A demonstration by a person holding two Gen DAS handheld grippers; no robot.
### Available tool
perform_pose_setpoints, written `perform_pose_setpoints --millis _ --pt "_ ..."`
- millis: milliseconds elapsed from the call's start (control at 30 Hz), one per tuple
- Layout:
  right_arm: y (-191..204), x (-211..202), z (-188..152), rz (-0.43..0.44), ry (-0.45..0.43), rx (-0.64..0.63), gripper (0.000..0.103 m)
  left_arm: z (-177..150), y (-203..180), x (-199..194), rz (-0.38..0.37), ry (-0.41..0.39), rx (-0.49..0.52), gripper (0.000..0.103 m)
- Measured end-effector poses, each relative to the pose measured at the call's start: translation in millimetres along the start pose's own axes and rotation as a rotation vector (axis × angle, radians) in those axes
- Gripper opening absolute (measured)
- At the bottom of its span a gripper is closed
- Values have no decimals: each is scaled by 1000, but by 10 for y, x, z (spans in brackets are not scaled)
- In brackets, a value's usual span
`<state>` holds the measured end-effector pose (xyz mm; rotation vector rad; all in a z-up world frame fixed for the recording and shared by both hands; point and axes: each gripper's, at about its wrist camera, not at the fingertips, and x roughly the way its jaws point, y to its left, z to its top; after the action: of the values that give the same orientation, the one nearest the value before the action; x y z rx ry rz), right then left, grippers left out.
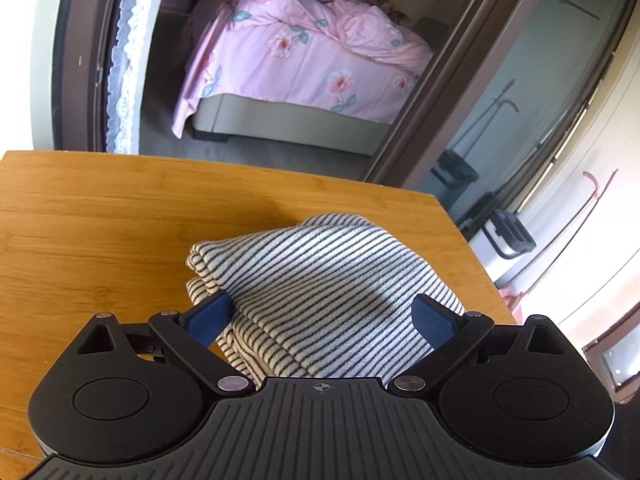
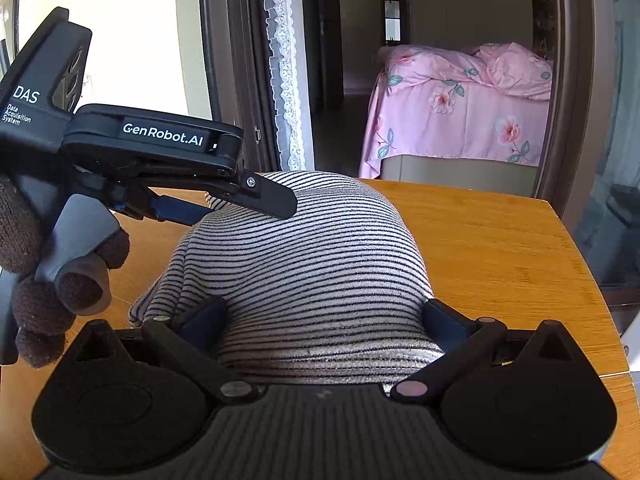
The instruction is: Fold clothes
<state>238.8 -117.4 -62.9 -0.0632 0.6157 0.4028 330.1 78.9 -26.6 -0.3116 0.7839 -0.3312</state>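
Right gripper (image 2: 324,320) jaws spread wide, striped garment (image 2: 304,264) bulging between the blue pads, no pinch evident. Left gripper (image 1: 324,316) likewise wide, straddling the folded bundle on the wooden table (image 1: 100,220). Gloved hand (image 2: 36,280) holds the left tool. Beyond, a doorway and pink floral bed (image 1: 304,64).

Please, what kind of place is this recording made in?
Most likely a home, beside a bedroom doorway. A bed with a pink floral cover shows through the door, a lace curtain hangs there, and a striped garment lies on a wooden table.
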Motion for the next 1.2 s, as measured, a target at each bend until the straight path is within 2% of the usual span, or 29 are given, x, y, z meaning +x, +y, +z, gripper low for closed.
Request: perform_pose_setpoints --millis 133,233,333,400,600,700,800,900,1000,1100,1200 --pt "-18 0 -9 4 0 2 103 -25 102 70 2 38 -53 99" --pt "-28 6 -17 7 -2 2 103 -91 246 129 -39 55 -138 100" --pt "-36 26 -21 8 -5 3 103 -79 230 46 -26 30 -121 99" --pt "-42 39 -24 9 -7 4 103 -39 161 -71 -4 -4 -79 99" --pt "-31 34 -43 7 -13 5 103 109 -82 -546 43 -187 -20 99" --pt "-29 21 -49 7 -13 4 103 173 -239 -667 3 -244 7 99" --pt "-27 9 -64 7 -17 4 103 185 -355 -560 -60 -201 21 99" --pt "-37 -36 -82 16 -26 6 103 156 -358 -337 -67 -133 12 99" --pt "-82 -150 -30 58 -34 9 103 94 -183 -128 -61 -70 -59 98" --pt "-60 -293 45 109 -80 -12 103 61 -20 -69 -68 -61 -90 96" --pt "95 -193 10 82 -51 -105 103 50 9 -60 -70 -62 -79 96"
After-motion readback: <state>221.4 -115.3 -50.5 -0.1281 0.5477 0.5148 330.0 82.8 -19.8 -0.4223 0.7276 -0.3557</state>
